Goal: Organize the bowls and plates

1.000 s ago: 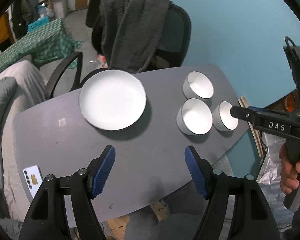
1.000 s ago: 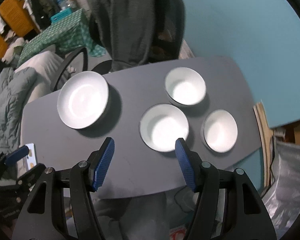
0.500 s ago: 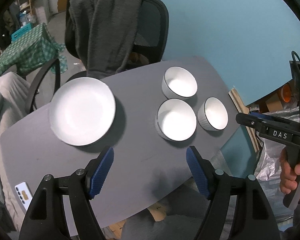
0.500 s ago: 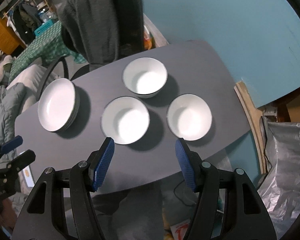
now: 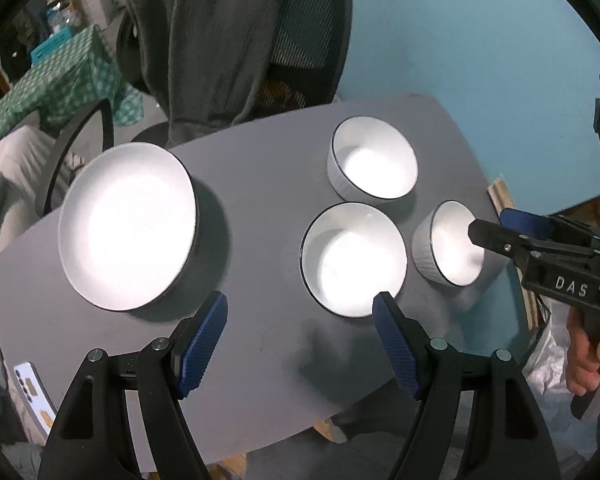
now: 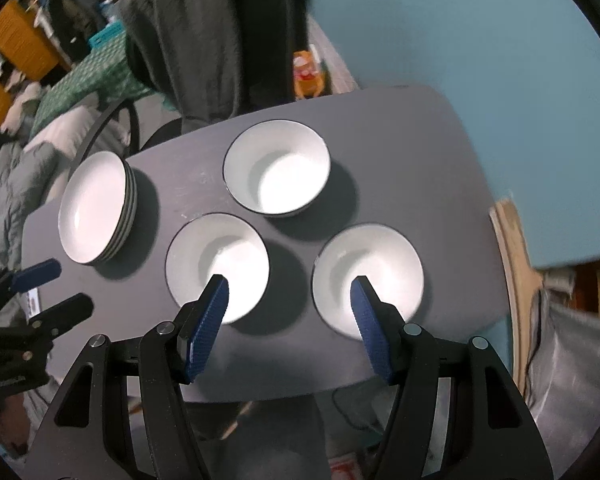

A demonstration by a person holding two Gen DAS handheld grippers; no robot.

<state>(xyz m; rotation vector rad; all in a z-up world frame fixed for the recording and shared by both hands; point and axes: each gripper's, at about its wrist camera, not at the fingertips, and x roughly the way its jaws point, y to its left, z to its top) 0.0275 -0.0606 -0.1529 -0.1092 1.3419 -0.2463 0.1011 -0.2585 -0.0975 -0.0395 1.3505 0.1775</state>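
A stack of white plates sits at the left of the grey table. Three white bowls stand apart at the right: a far bowl, a near middle bowl and a right bowl. My left gripper hangs open above the table's near side, between the plates and the middle bowl. My right gripper hangs open above the gap between the middle and right bowls. Neither holds anything.
An office chair draped with a grey garment stands behind the table, against a blue wall. A phone lies at the table's near left corner. A silver bag sits on the floor to the right.
Both grippers have come lower and shifted right toward the bowls. The dishes look larger and nearer in both views. Jaws stand as wide as before.
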